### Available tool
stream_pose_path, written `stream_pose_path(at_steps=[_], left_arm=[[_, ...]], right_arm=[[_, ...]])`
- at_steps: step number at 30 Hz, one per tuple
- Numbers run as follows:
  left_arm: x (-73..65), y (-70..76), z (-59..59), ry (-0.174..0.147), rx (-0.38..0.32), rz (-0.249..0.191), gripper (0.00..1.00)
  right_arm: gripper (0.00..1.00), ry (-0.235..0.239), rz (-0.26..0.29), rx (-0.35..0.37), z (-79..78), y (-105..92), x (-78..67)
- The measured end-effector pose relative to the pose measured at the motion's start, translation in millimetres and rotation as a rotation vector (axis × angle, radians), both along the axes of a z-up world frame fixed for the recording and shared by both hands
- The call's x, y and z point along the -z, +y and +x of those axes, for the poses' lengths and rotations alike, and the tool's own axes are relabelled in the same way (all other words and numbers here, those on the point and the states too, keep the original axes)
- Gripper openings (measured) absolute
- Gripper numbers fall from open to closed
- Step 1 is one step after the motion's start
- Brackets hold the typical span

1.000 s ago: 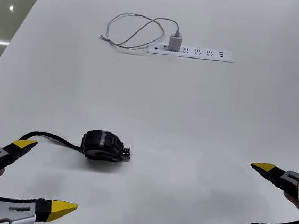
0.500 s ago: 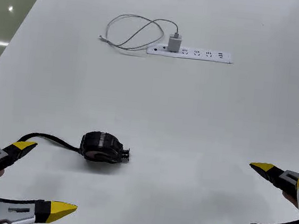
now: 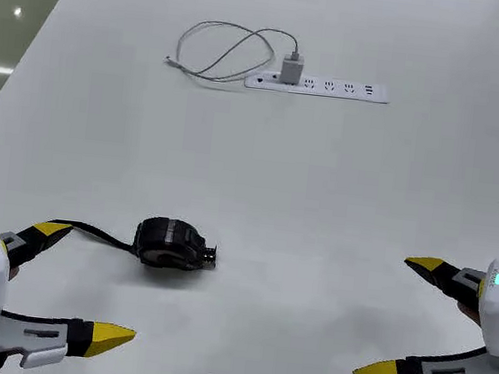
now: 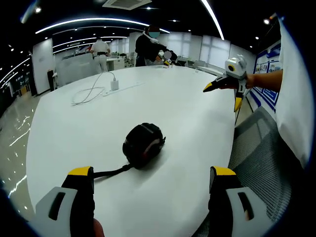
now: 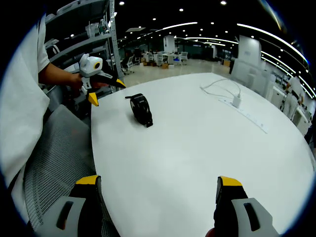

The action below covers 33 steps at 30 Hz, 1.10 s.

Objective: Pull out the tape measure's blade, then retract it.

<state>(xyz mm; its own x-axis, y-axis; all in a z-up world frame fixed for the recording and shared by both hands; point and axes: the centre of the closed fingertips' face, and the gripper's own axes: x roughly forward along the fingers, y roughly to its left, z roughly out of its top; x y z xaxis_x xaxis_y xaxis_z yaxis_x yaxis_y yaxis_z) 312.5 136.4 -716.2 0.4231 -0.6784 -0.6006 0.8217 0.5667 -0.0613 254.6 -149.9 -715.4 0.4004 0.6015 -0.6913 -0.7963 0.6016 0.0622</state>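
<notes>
Left hand-held gripper (image 3: 94, 281) gapes near tape measure (image 3: 170, 244).

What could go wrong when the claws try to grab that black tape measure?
The round black tape measure lies loose on the smooth white table, so it might slide away when pinched. Its thin black strap lies right beside the open left claw and could get caught instead.

Surface: my wide white smooth tabletop (image 3: 363, 208) | near me lay a black round tape measure (image 3: 170, 243) | far side: white plastic power strip (image 3: 331, 88), looped white cable (image 3: 219, 54)
</notes>
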Motion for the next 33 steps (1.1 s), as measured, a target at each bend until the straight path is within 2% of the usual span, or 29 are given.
stream_pose_path(at_steps=[18, 33], left_arm=[[-0.9, -7.3, 7.0, -0.01, 0.031, 0.006, 0.9], [0.6, -21.6, 16.5, -0.017, 0.083, 0.014, 0.88]], right_arm=[[0.95, -0.007, -0.014, -0.033, 10.4, 2.7, 0.4], [0.94, -0.016, -0.022, -0.08, 22.4, 13.9, 1.1]])
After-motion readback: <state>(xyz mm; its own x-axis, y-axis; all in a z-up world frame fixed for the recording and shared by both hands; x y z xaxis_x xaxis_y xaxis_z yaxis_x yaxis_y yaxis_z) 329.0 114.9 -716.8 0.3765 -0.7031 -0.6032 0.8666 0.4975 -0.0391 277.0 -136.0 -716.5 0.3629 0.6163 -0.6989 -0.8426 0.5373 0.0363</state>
